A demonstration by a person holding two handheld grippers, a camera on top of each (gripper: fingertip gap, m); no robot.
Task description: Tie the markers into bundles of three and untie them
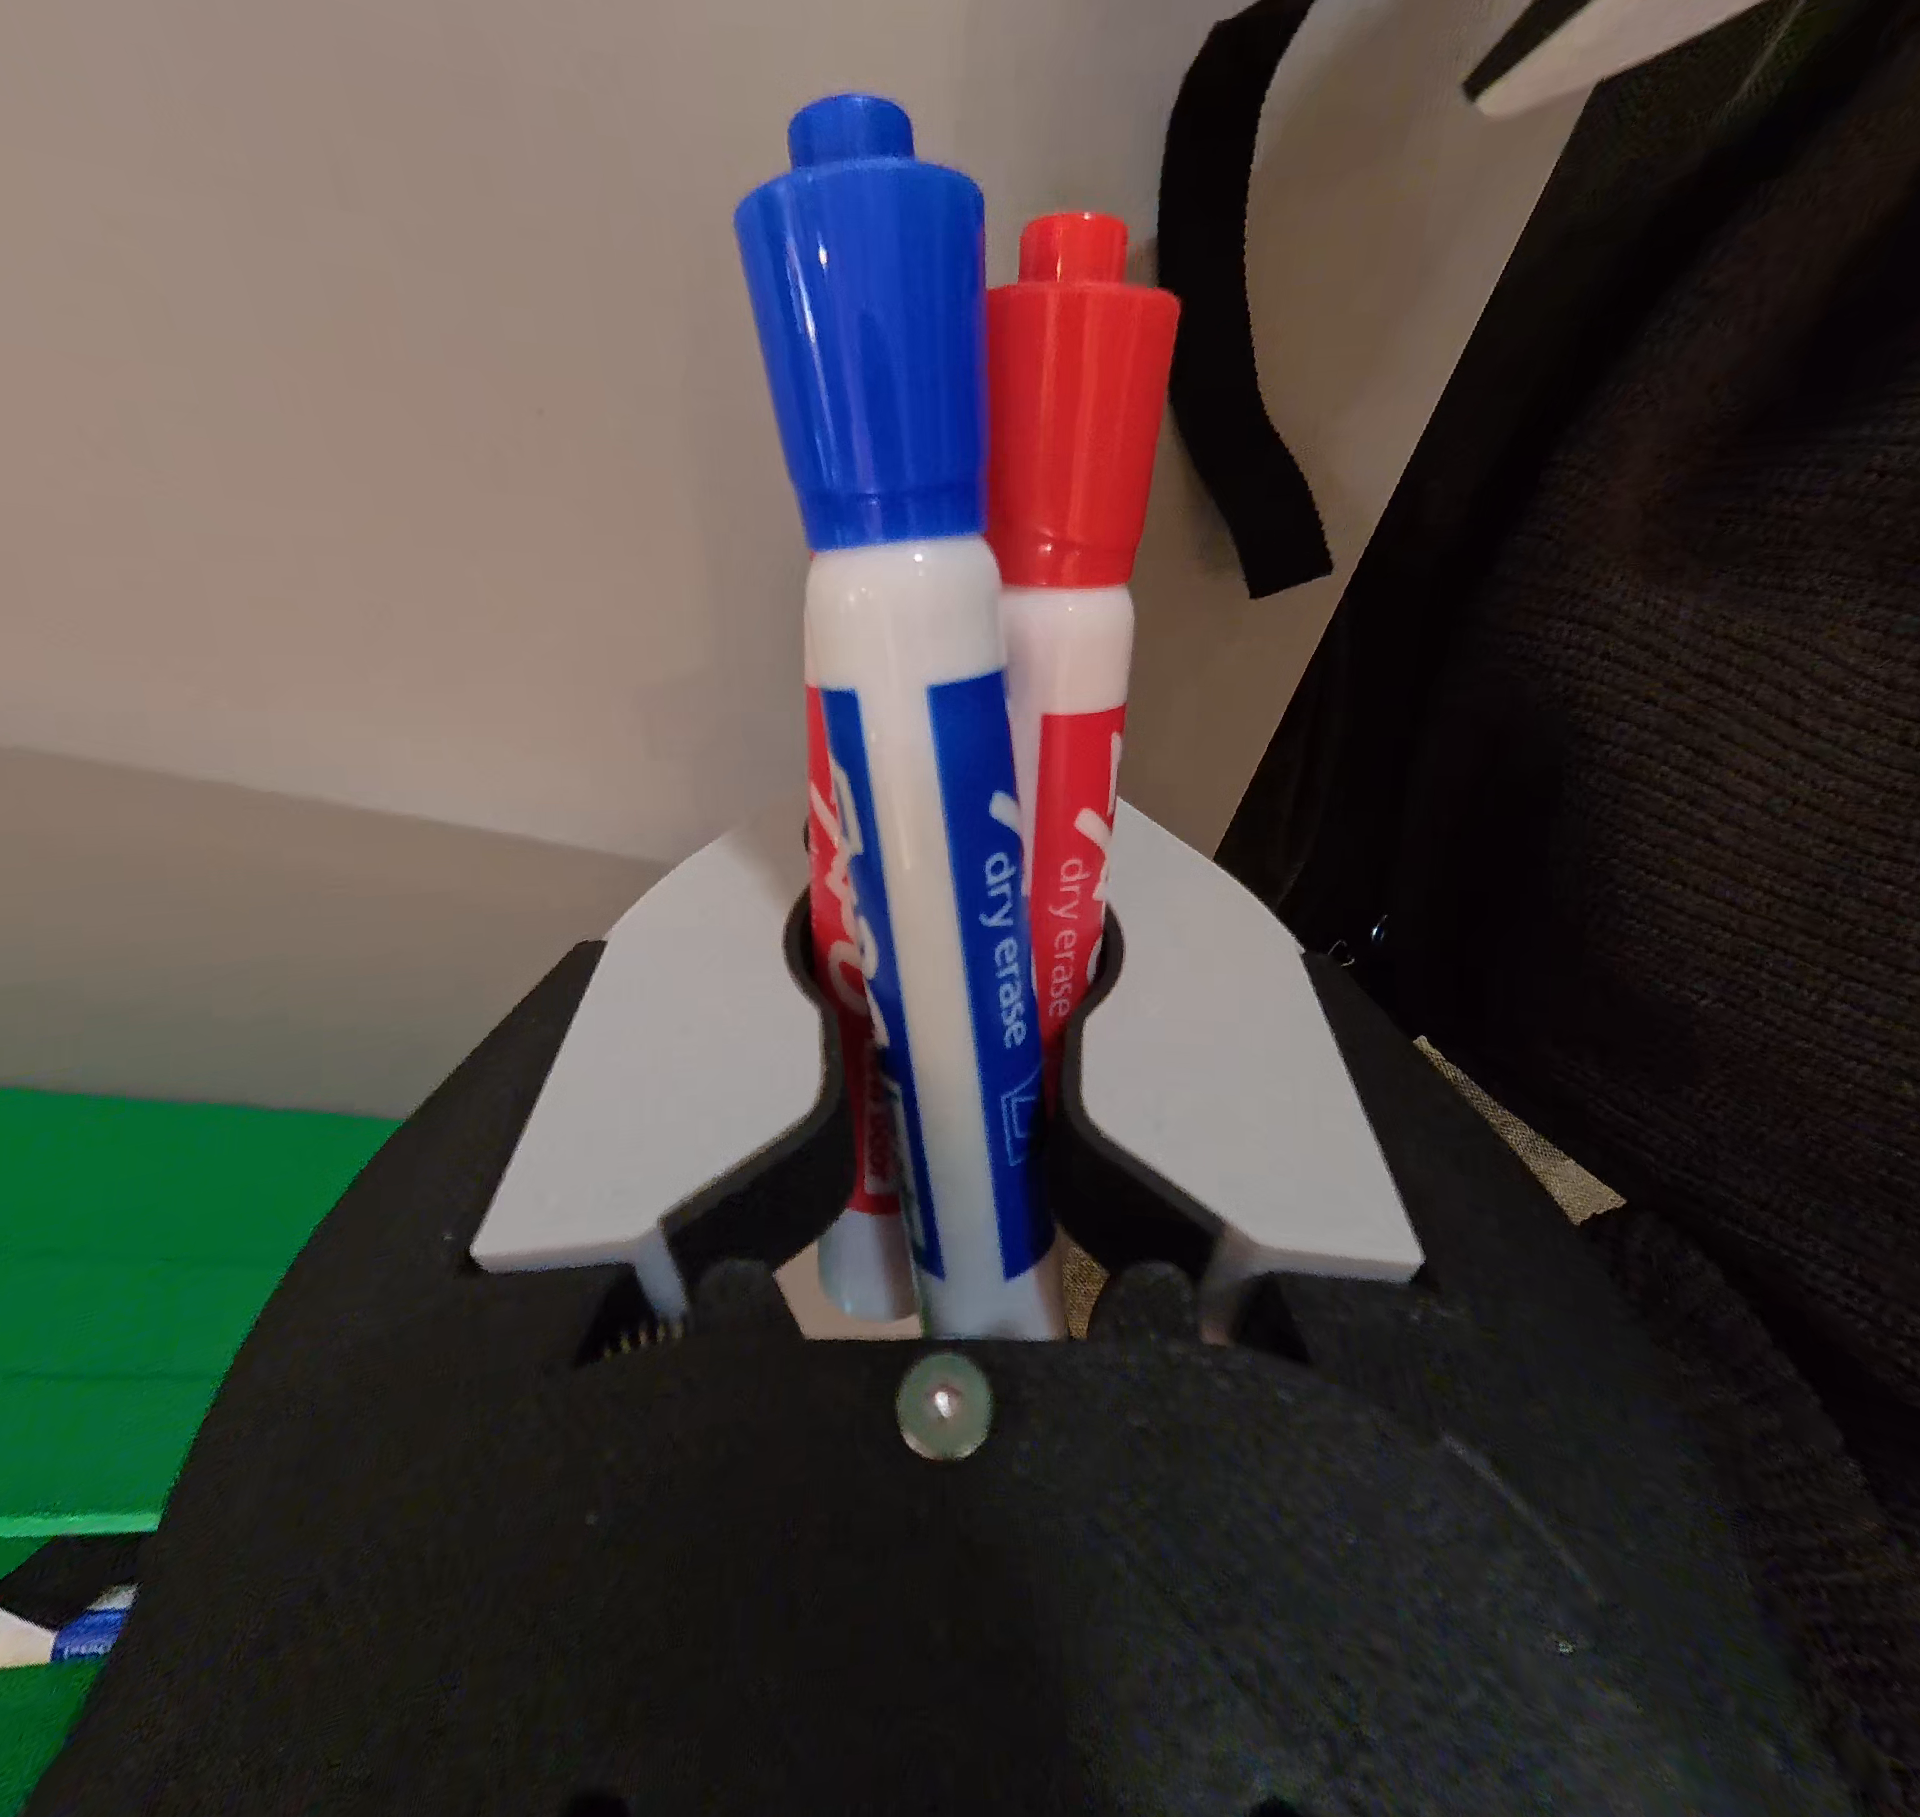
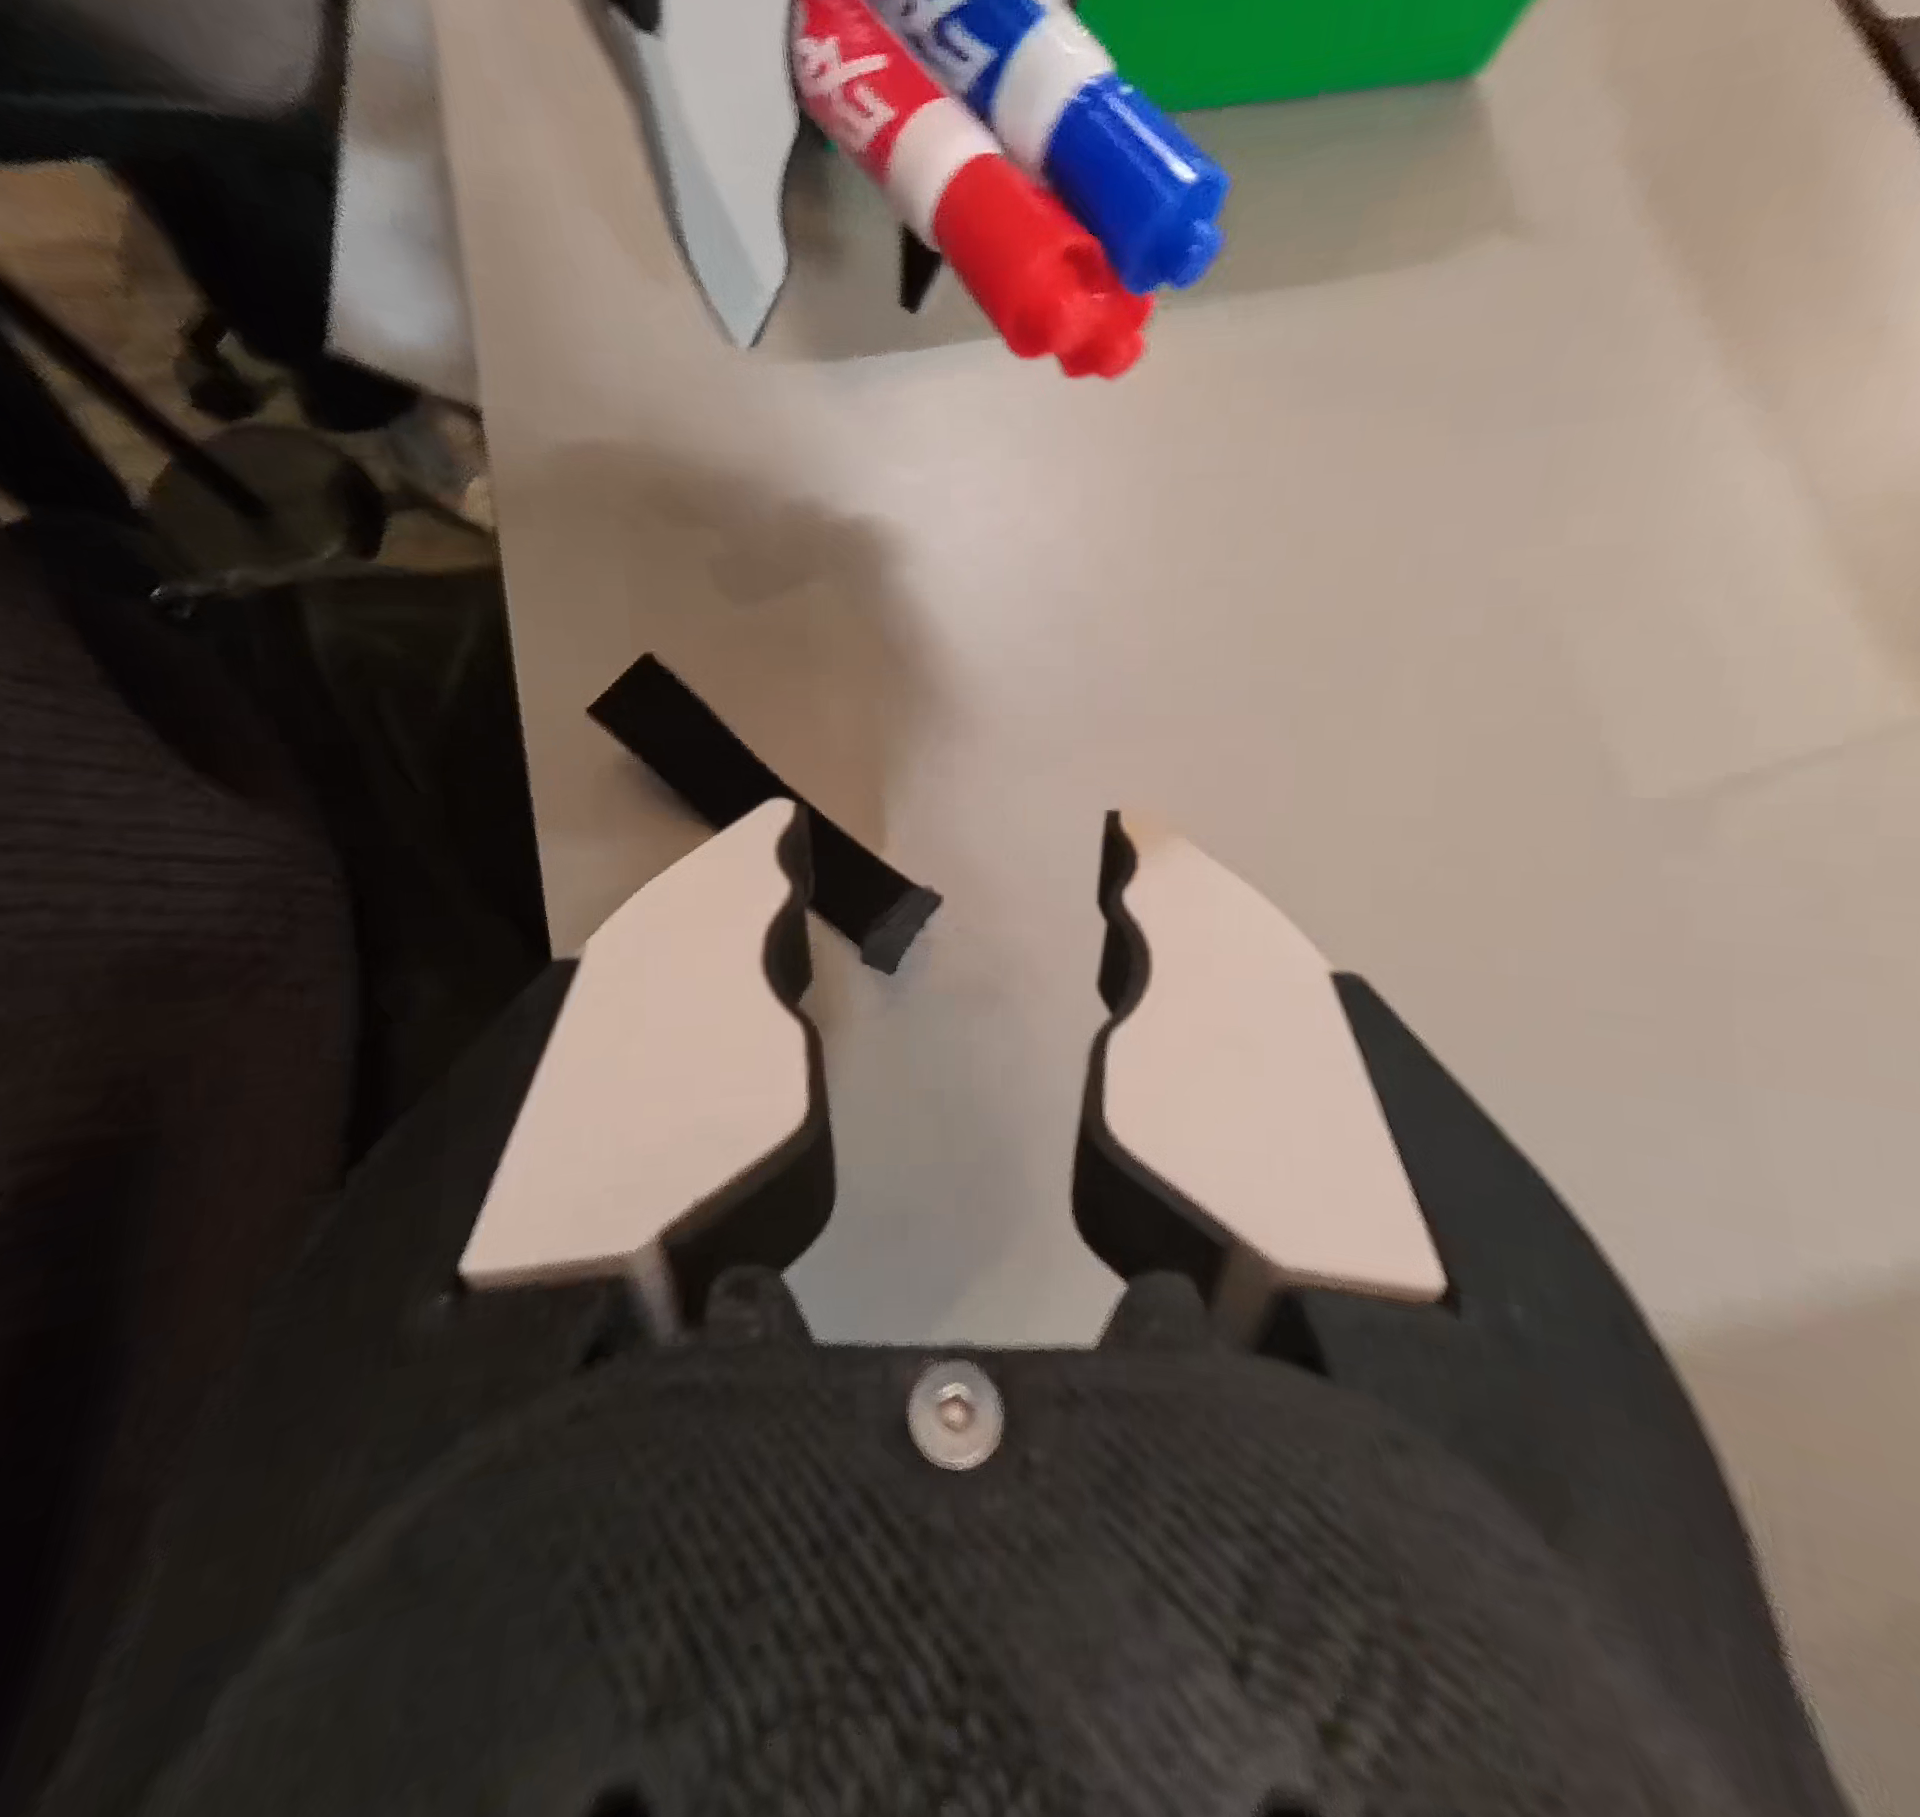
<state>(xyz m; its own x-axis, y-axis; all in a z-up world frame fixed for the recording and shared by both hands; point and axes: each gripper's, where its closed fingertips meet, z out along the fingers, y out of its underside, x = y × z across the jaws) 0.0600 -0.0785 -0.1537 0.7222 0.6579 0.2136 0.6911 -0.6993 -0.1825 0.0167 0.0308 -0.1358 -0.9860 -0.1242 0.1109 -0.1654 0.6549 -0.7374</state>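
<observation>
A: Left wrist view first. What has the left gripper (image 1: pixel 951 946) got?

B: Two markers, side by side. Its jaws are closed round both barrels, low down, in the round notch between the white fingers (image 1: pixel 665 1071). The blue marker (image 1: pixel 914 728) is in front, and the red marker (image 1: pixel 1075 562) is just behind it on the right, touching it. Both point away from the camera, caps on, caps well clear of the jaws. The butt ends reach back almost to the screw at the gripper's base.

A: And around it?

B: A pale wall behind. A black strap (image 1: pixel 1226 313) hangs to the right of the caps, next to dark knitted cloth (image 1: pixel 1662 728). A green box (image 1: pixel 156 1300) sits low on the left, and below it a bit of another blue-labelled marker (image 1: pixel 78 1637) peeks out at the edge.

A: Now the right wrist view.

B: The right gripper (image 2: pixel 951 894) hangs over the pale bench (image 2: pixel 1351 728) with jaws apart and nothing between them. A short black strip (image 2: pixel 758 801) lies on the bench, its near end just inside the left finger's tip. I cannot tell whether they touch.

A: Where are the markers from here?

B: Up ahead, well apart from these jaws. The left gripper shows at the top, holding them tilted, caps down and toward the right. The red one lies below the blue one, and the green box is behind them.
</observation>
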